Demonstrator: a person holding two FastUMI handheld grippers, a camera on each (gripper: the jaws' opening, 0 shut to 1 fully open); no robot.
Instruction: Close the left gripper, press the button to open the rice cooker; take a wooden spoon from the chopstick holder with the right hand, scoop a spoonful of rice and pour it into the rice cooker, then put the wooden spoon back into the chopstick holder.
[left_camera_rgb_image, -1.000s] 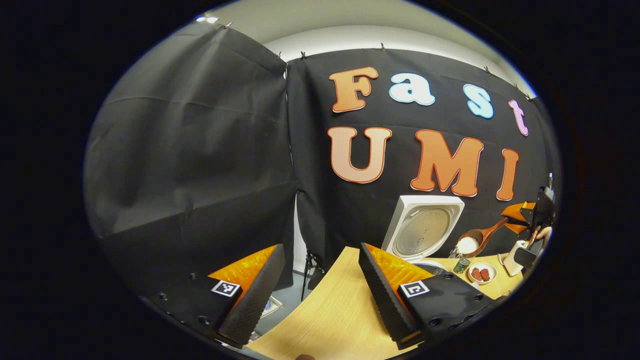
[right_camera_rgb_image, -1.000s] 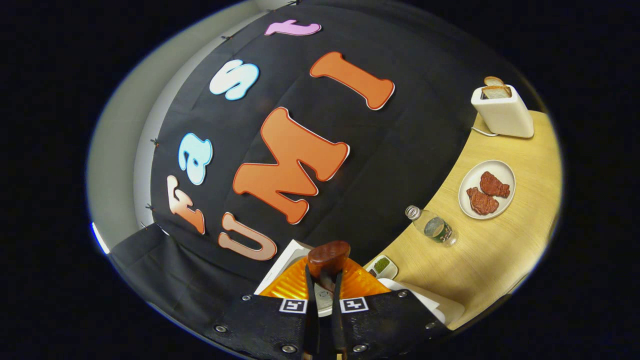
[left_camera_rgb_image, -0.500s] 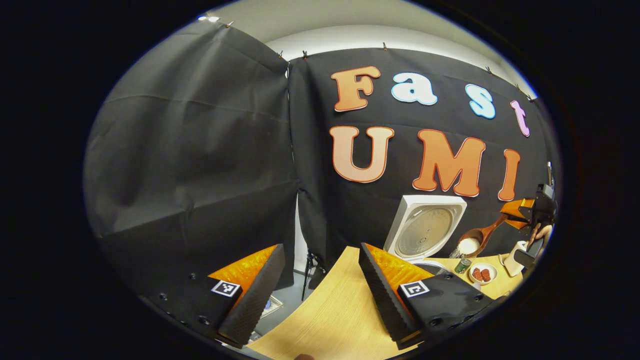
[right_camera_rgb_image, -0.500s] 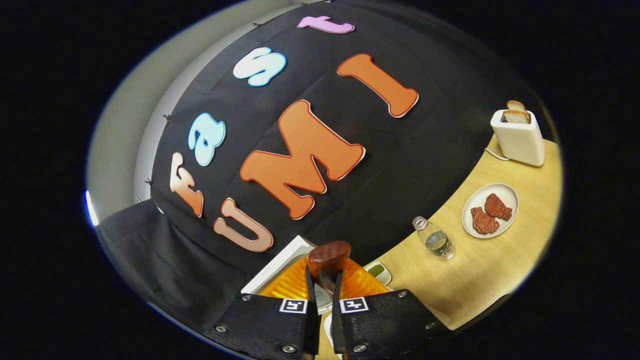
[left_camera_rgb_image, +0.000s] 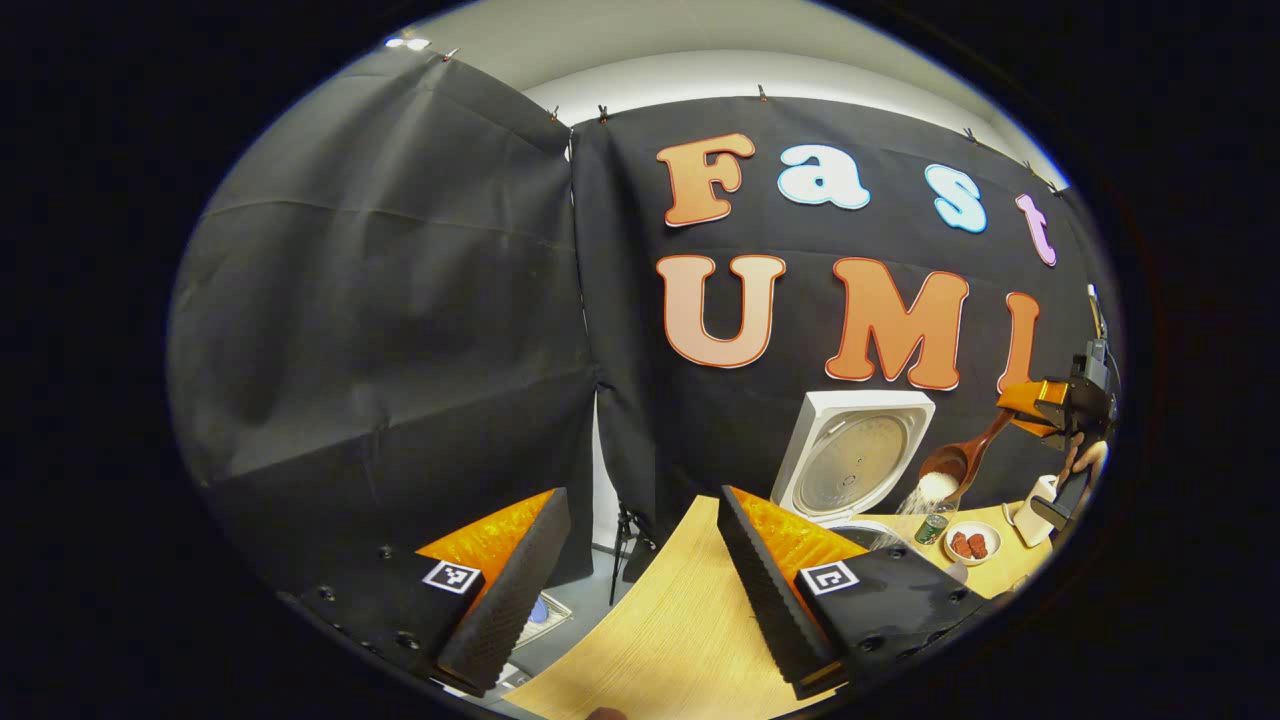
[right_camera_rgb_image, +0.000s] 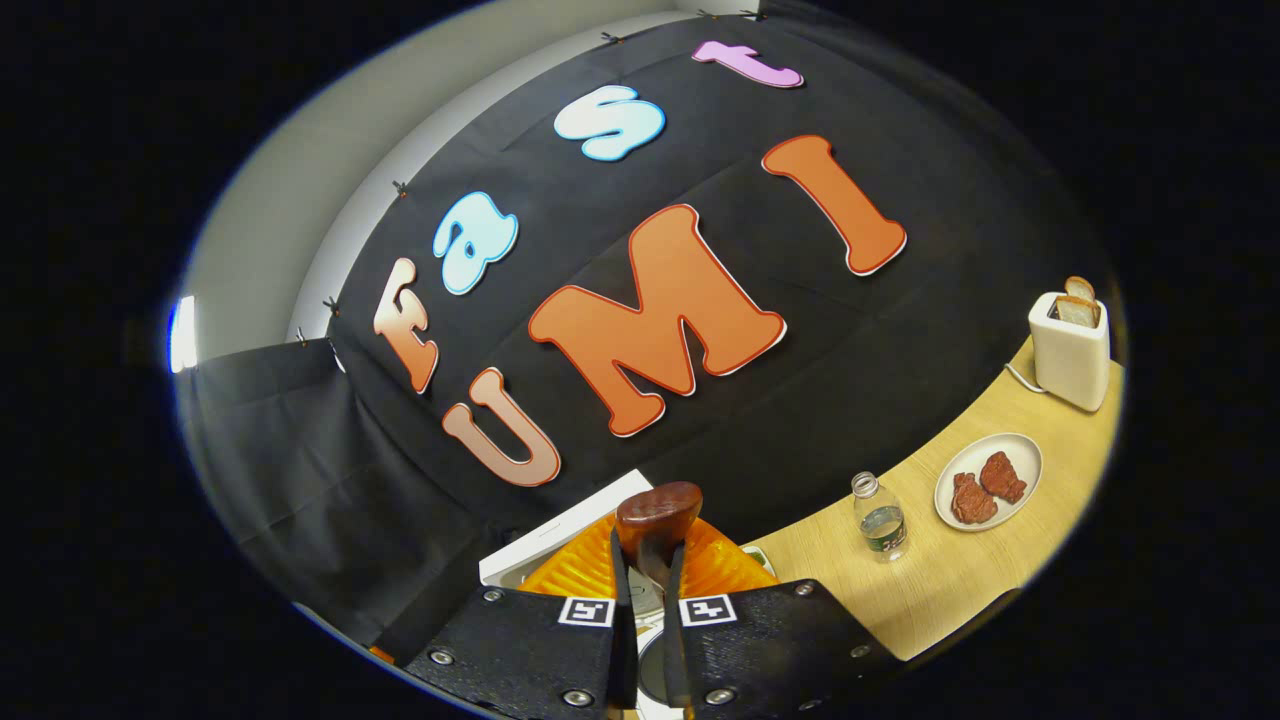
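1. Right gripper view: the right gripper (right_camera_rgb_image: 640, 590) is seen with its two fingers pressed onto the handle of the brown wooden spoon (right_camera_rgb_image: 657, 515); the spoon's bowl is presented back-first just beyond the fingertips.
2. Directly behind and below the spoon, the raised white square lid of the white rice cooker (right_camera_rgb_image: 560, 535) is partly shown; a portion of the cooker's inner rim is glimpsed between the fingers.
3. To the right of the cooker, on the pale wooden table (right_camera_rgb_image: 960, 590), a clear plastic bottle with a dark label (right_camera_rgb_image: 880, 520) is recorded standing upright.
4. Near the bottle, farther right, a round white plate (right_camera_rgb_image: 990, 480) bearing two reddish-brown pieces is noted.
5. At the table's far end, a white toaster (right_camera_rgb_image: 1070, 345) with two bread slices protruding from the top is listed, well apart from the plate.
6. Left gripper view: the left gripper (left_camera_rgb_image: 640, 545) is held with its fingers spread wide apart, nothing between them, over the near edge of the table.
7. Farther off in the same view, the rice cooker (left_camera_rgb_image: 850, 465) is shown with its lid upright; the spoon (left_camera_rgb_image: 955, 465) is tilted bowl-down just beside the lid, above the cooker's opening, with white rice (left_camera_rgb_image: 930, 490) spilling from it.
8. The right gripper (left_camera_rgb_image: 1050, 405) is seen at the spoon's upper end.
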